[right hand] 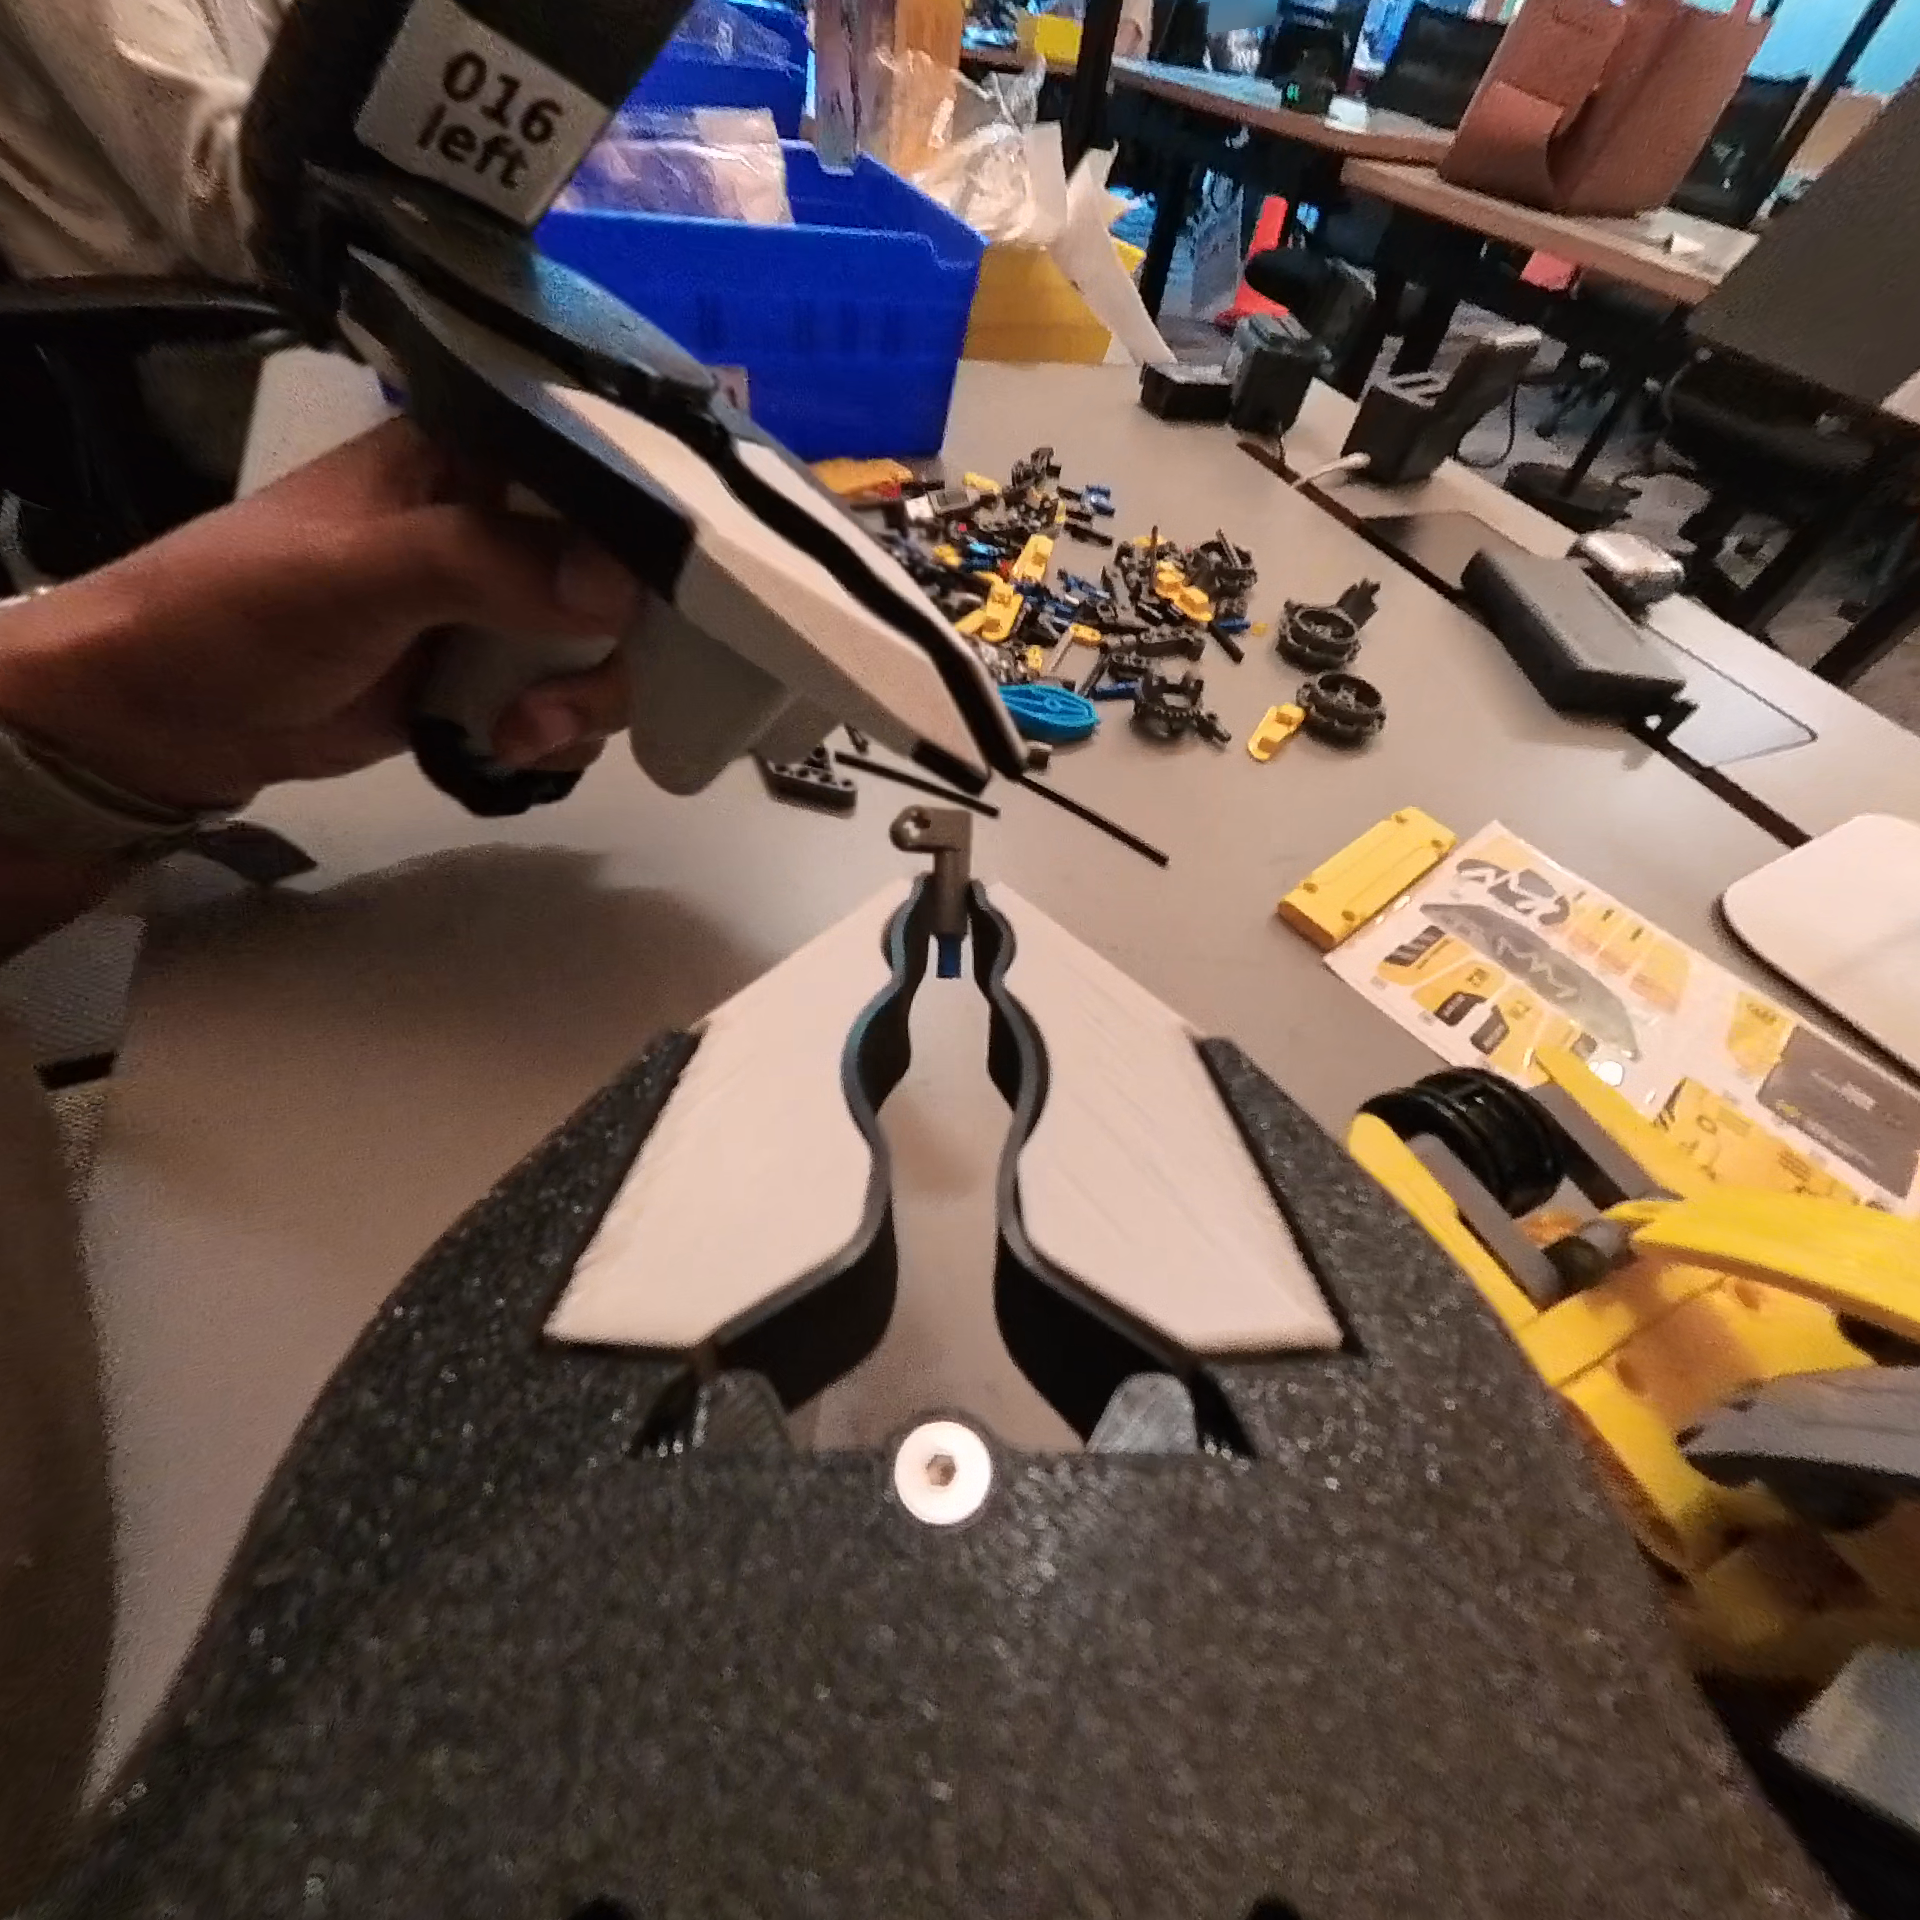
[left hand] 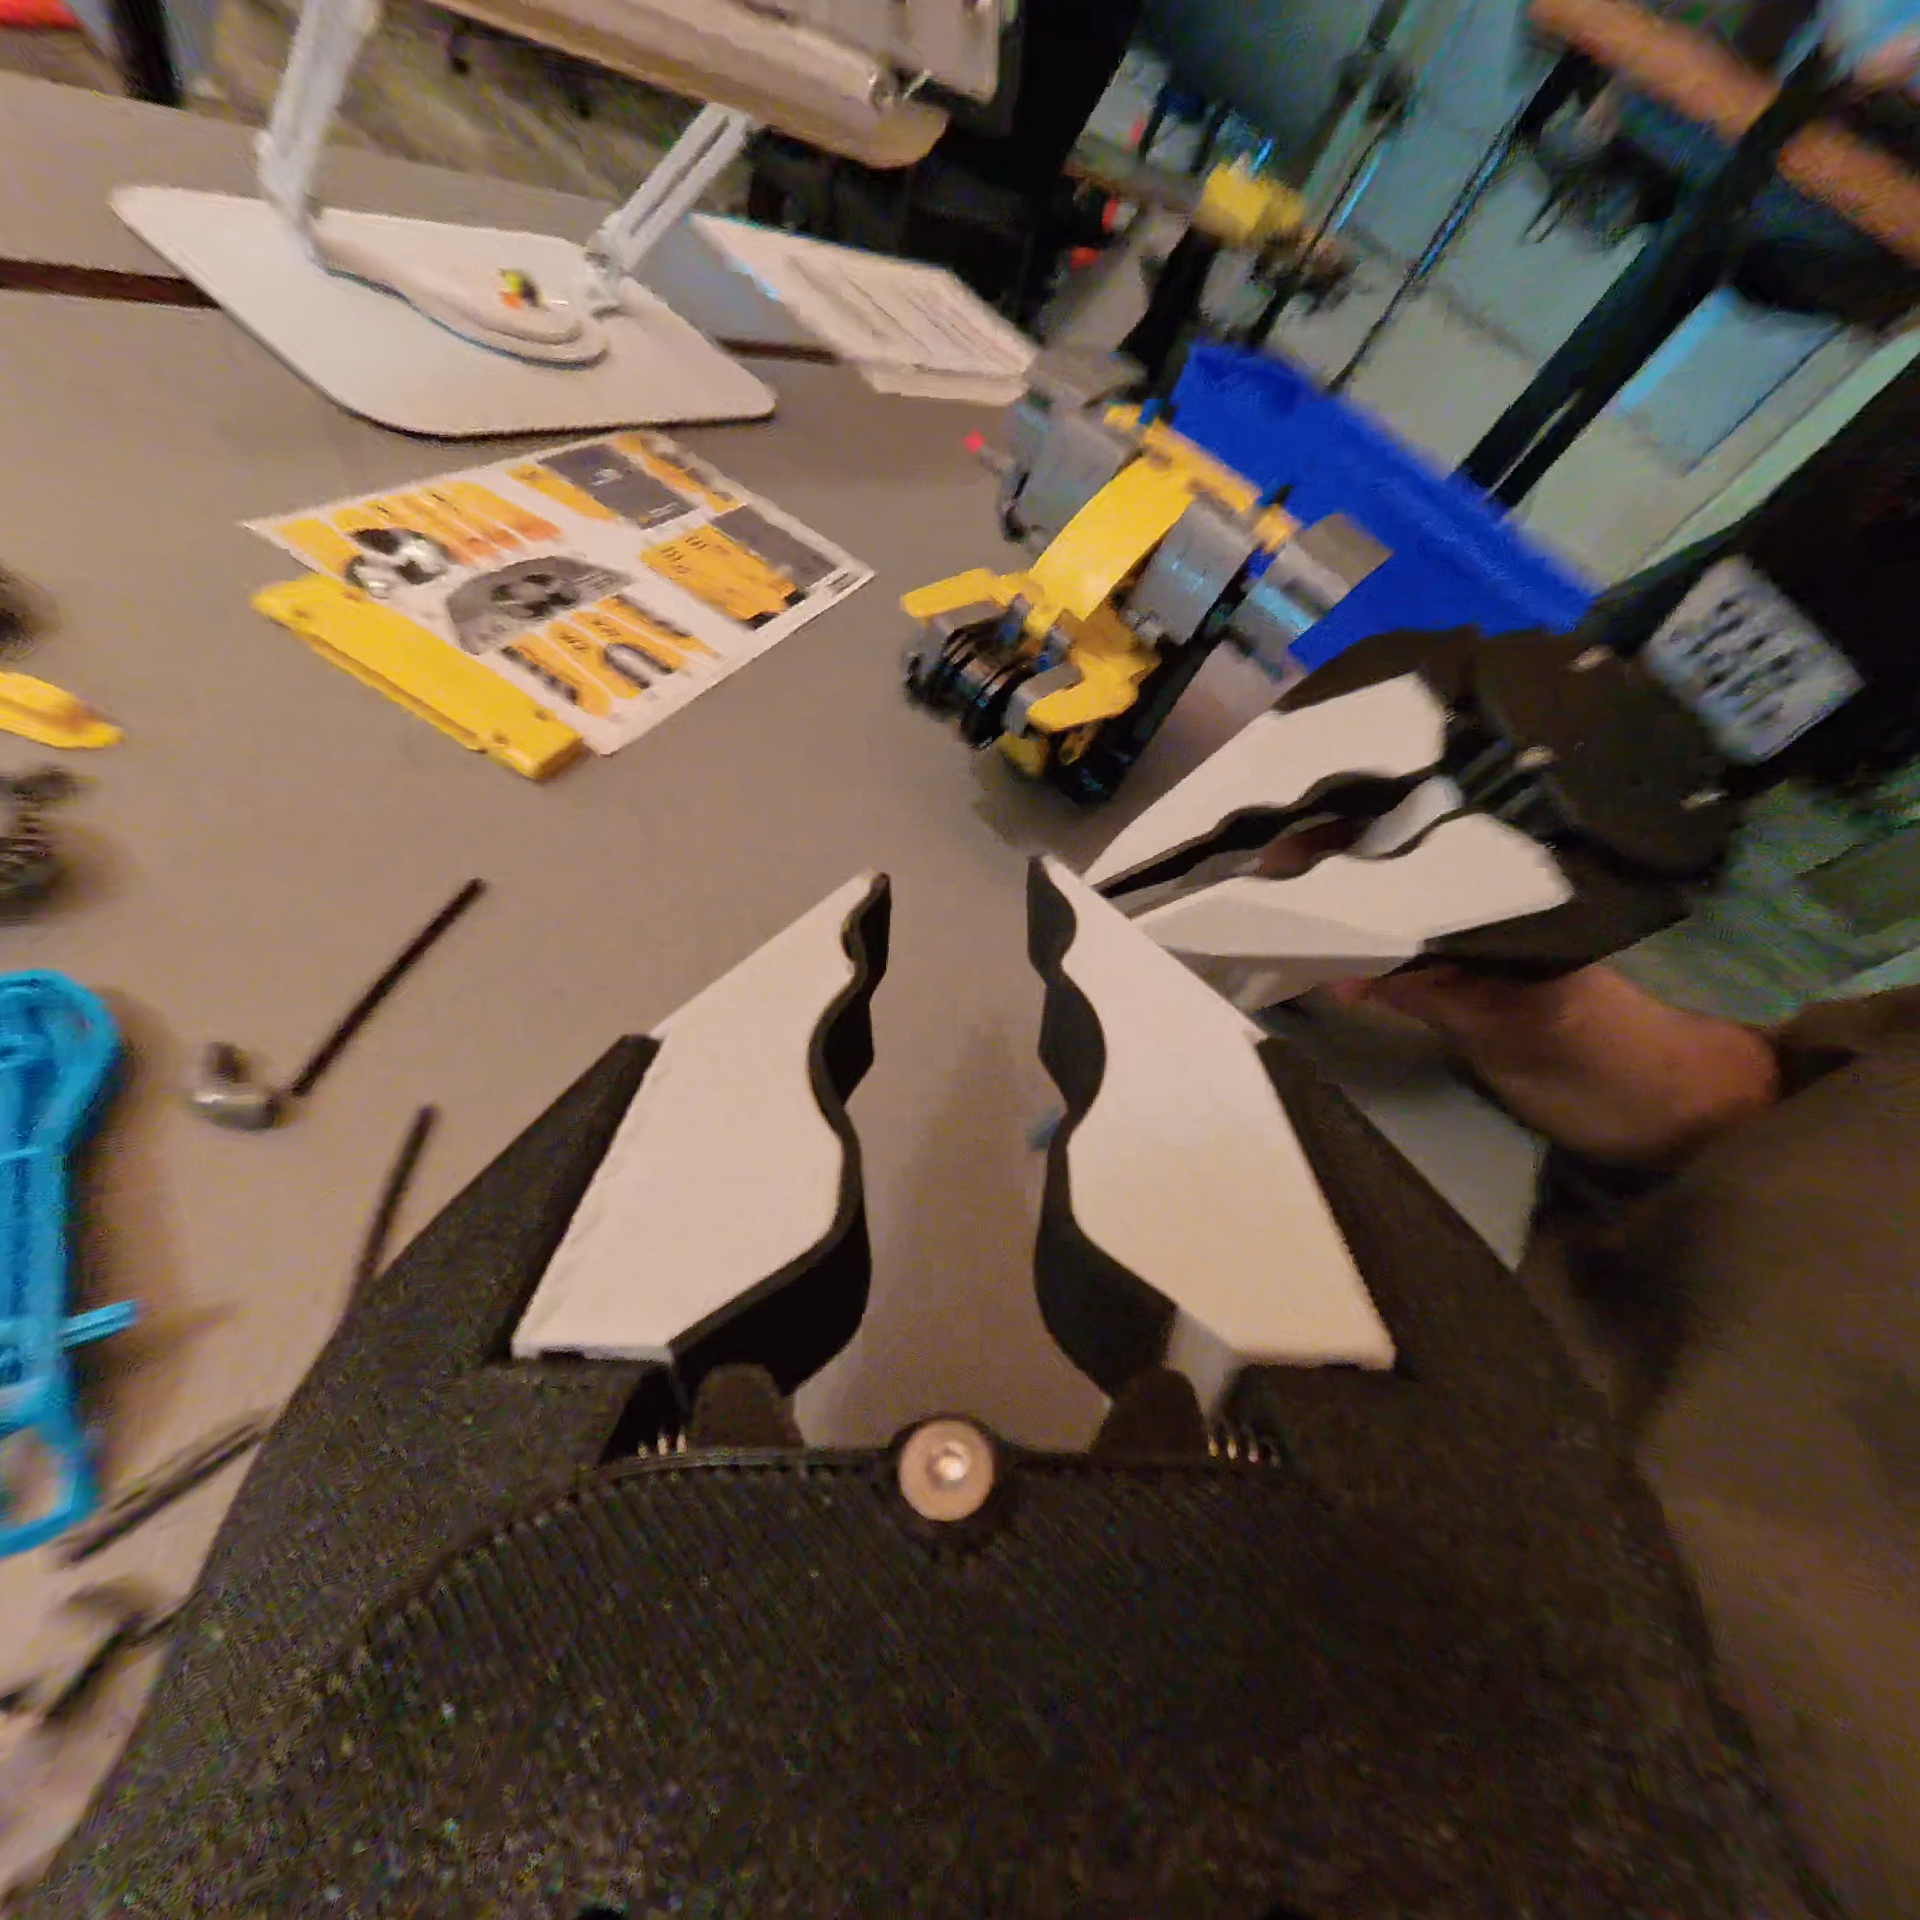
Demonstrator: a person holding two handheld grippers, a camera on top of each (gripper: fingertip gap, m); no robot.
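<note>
- Right gripper (right hand: 943,902) clamping a small grey angled connector piece (right hand: 935,852) at its fingertips, a blue pin (right hand: 948,956) showing just below between the fingers, held above the grey table (right hand: 520,1039).
- Left gripper (left hand: 958,894) hovering over the table with fingers apart, gripping nothing.
- Crossing close in front of the right gripper in the right wrist view: the left gripper, gripped by a hand (right hand: 343,613), its tip hanging just above the clamped connector.
- Lying just beyond on the table: thin black axle rods (right hand: 1091,826).
- Sitting at the right edge, close by: a yellow and grey brick-built vehicle (right hand: 1621,1299).
- Resting farther out: a sticker sheet (right hand: 1558,997) with a yellow flat panel (right hand: 1366,878) touching its near corner.
- Spreading beyond: a loose pile of black, yellow and blue parts (right hand: 1091,603).
- Standing behind the pile: a blue bin (right hand: 790,301).
- Showing at the left edge of the left wrist view: a light-blue part (left hand: 42,1195), blurred.
</note>
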